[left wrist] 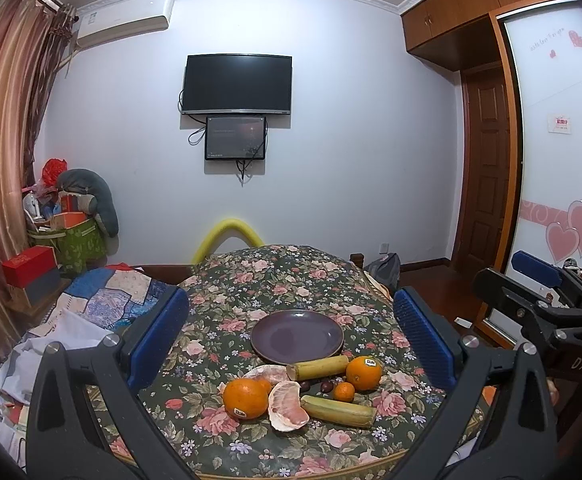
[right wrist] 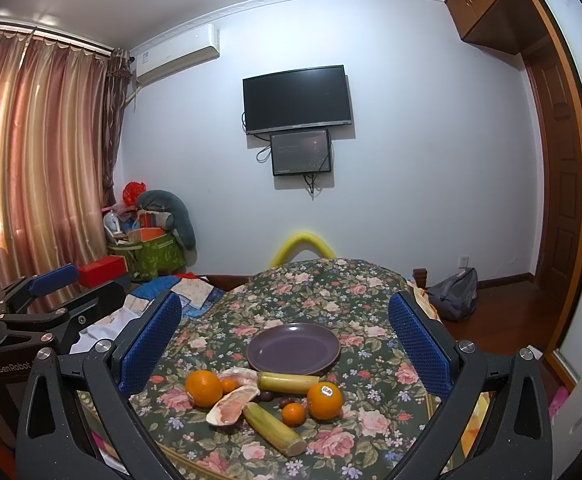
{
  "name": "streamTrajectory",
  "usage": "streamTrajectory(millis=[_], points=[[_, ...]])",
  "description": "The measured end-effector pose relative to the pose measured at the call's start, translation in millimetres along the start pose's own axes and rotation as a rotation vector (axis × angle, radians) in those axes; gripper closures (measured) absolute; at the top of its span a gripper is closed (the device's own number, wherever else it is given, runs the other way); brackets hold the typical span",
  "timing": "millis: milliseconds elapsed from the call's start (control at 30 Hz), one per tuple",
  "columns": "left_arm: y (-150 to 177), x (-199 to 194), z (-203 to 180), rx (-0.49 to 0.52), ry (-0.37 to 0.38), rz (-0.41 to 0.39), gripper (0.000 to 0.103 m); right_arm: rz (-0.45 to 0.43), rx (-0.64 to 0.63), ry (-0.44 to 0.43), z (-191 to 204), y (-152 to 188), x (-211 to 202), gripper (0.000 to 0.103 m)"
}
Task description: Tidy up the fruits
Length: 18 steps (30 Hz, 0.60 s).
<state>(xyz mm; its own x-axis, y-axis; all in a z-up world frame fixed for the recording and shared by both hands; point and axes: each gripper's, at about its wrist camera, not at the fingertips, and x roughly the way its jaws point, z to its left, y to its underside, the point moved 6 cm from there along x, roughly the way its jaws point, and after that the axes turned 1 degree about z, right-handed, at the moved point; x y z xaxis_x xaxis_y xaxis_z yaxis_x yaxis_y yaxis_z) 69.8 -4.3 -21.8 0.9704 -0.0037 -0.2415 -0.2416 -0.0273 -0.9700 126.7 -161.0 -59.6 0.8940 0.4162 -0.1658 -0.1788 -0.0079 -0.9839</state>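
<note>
Orange citrus (left wrist: 246,397), pomelo wedges (left wrist: 287,407) clustered before purple plate (left wrist: 297,336)

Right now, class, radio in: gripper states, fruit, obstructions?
Left gripper open, right gripper open, both empty. Plate bare; oranges, pomelo pieces loose on the tablecloth. Path unobstructed.

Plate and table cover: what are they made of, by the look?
Plate: likely glazed ceramic, dark purple-brown; smooth with a soft sheen and a raised rim. It could be melamine, the look leaves it open.
Table cover: likely printed fabric, matte floral; it drapes over the rounded edge. Coated cloth is possible.
</note>
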Motion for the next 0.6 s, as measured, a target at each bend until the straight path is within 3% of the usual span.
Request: streamTrajectory(millis=[600], points=[[-2.6, -2.5, 0.1, 0.000, -0.002, -0.008, 0.000, 0.004, 0.004, -0.005, 0.4, 0.5, -1.0, 0.000]])
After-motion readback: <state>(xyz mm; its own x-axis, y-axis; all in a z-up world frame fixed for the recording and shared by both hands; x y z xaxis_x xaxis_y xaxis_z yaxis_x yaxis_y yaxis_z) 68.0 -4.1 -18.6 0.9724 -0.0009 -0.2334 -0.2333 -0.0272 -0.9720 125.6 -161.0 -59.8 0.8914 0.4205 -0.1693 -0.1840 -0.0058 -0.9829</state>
